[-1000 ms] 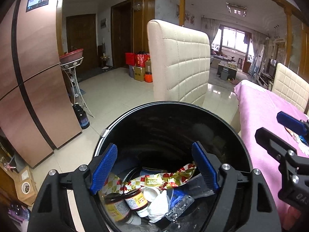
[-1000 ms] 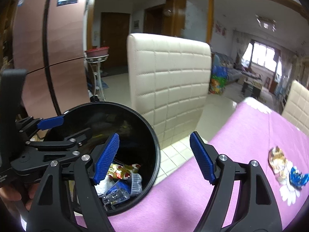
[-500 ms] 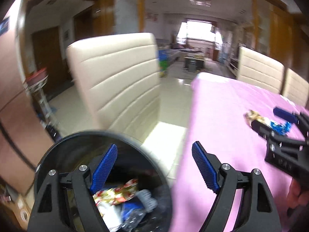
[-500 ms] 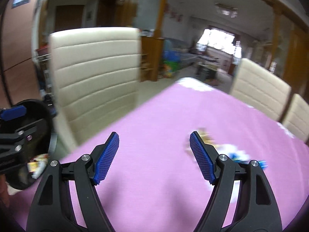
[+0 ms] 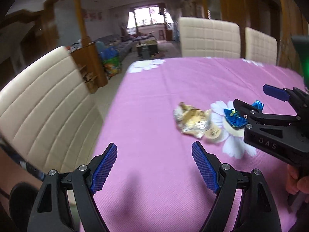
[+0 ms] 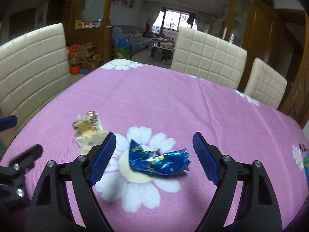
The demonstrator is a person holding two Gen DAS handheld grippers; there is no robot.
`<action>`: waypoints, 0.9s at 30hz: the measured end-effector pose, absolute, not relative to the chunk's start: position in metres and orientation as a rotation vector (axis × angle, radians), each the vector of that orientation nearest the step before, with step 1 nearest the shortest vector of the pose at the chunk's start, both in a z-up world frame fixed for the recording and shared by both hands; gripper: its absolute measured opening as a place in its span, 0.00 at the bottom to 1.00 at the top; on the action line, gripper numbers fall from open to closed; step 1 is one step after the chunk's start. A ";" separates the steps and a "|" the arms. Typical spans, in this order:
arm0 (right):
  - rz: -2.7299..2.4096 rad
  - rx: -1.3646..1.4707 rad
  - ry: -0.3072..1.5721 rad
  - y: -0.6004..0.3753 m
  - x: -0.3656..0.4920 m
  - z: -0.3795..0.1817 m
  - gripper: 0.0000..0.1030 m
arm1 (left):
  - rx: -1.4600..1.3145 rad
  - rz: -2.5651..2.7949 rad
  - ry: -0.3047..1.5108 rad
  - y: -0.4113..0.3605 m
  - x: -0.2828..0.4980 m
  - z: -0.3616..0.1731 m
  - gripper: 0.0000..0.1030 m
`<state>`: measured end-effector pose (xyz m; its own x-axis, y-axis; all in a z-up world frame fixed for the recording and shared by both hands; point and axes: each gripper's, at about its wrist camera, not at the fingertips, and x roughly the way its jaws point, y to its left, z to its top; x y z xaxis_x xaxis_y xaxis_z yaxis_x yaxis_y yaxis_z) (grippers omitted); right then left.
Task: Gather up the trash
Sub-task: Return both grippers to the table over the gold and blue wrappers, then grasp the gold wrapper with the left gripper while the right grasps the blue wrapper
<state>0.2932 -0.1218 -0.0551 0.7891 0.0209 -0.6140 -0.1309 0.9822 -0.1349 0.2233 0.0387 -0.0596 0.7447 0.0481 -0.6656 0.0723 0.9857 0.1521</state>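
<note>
A crumpled blue foil wrapper (image 6: 157, 161) lies on a white daisy print of the pink tablecloth (image 6: 173, 100), between the open jaws of my right gripper (image 6: 154, 158). A gold and silver wrapper (image 6: 87, 130) lies just left of it. In the left wrist view the gold wrapper (image 5: 193, 120) lies ahead and right of my open, empty left gripper (image 5: 154, 166), and the blue wrapper (image 5: 234, 118) is partly hidden behind the right gripper (image 5: 274, 119).
Cream padded chairs stand at the table's left side (image 6: 32, 61) and far side (image 6: 206, 58), with another at the far right (image 6: 264, 85). A small dark bit (image 6: 302, 147) lies near the table's right edge.
Both grippers have swung right, away from the black trash bin, and now face the table. The right gripper has come up to the blue wrapper. Both stay open.
</note>
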 end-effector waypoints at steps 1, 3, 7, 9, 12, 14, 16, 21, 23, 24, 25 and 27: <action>0.075 -0.173 0.664 -0.120 0.297 -0.057 0.80 | 0.188 -0.022 0.737 0.033 0.228 -0.062 0.76; 0.068 -0.153 0.688 -0.126 0.304 -0.060 0.80 | 0.204 -0.037 0.745 0.024 0.238 -0.067 0.76; 0.086 -0.079 0.747 -0.138 0.318 -0.067 0.80 | 0.202 -0.065 0.776 0.009 0.257 -0.076 0.76; 0.093 -0.047 0.774 -0.141 0.323 -0.071 0.80 | 0.191 -0.083 0.791 0.003 0.265 -0.077 0.76; 0.108 -0.021 0.804 -0.142 0.326 -0.076 0.80 | 0.189 -0.094 0.802 -0.005 0.273 -0.077 0.76; 0.125 -0.006 0.833 -0.143 0.330 -0.080 0.76 | 0.208 -0.070 0.797 -0.011 0.279 -0.076 0.76; 0.156 0.028 0.855 -0.146 0.332 -0.083 0.73 | 0.230 -0.041 0.807 -0.015 0.285 -0.081 0.76; 0.197 0.064 0.879 -0.145 0.332 -0.087 0.65 | 0.173 -0.049 0.864 -0.007 0.293 -0.090 0.76; 0.209 0.066 0.883 -0.143 0.330 -0.087 0.59 | 0.157 -0.055 0.875 -0.002 0.292 -0.091 0.74; 0.212 0.068 0.886 -0.142 0.329 -0.086 0.57 | 0.148 -0.065 0.879 0.000 0.292 -0.092 0.65; 0.207 0.065 0.886 -0.141 0.327 -0.086 0.56 | 0.130 -0.082 0.878 0.002 0.291 -0.091 0.57; 0.217 0.063 0.888 -0.138 0.324 -0.085 0.53 | 0.117 -0.093 0.876 0.006 0.291 -0.091 0.44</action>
